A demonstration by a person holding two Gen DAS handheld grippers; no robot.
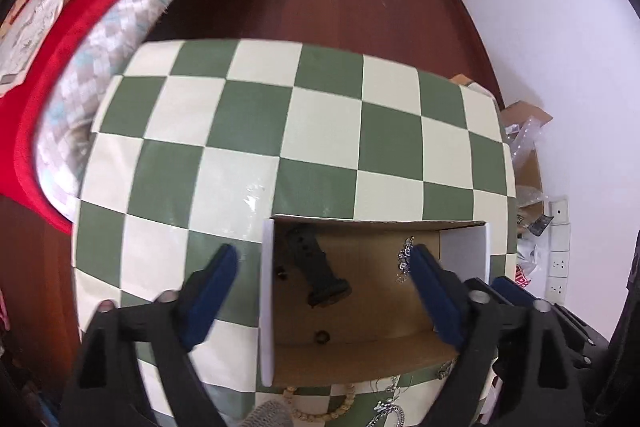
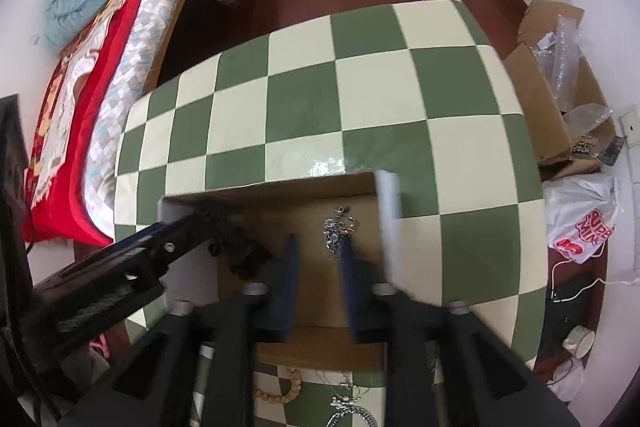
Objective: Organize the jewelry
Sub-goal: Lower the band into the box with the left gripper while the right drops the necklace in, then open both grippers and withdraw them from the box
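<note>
A: Left wrist view, item one: left gripper, jaws spread wide, nothing between them. They straddle the left wall of the cardboard box: one finger outside on the checkered table, the other inside.

B: Contents ahead of the fingers?

A: Black watch strap, lying on the box floor between the fingers, long axis running away from the tool and tilted slightly left at the far end. Silver chain, bunched just beside the inner finger. Small dark ring, close in, near the front of the floor.

B: Hazards?

A: As a judgement: closing from here could pinch the box wall and drag the box.

B: Next view.

A: Right wrist view: right gripper, jaws parted to a narrow gap, inside the box. The silver chain lies just past the fingertips, strung roughly along the tool's forward line; whether a pad touches it, I cannot tell, the picture is blurred. Bead bracelet and a silver pendant necklace wait on the table behind the fingers, outside the box.

B: Risk?

A: Probably a snag: loose links could catch on a pad, so the chain might lift back out when the tool withdraws. The left tool crossing on the left side could also collide.
</note>
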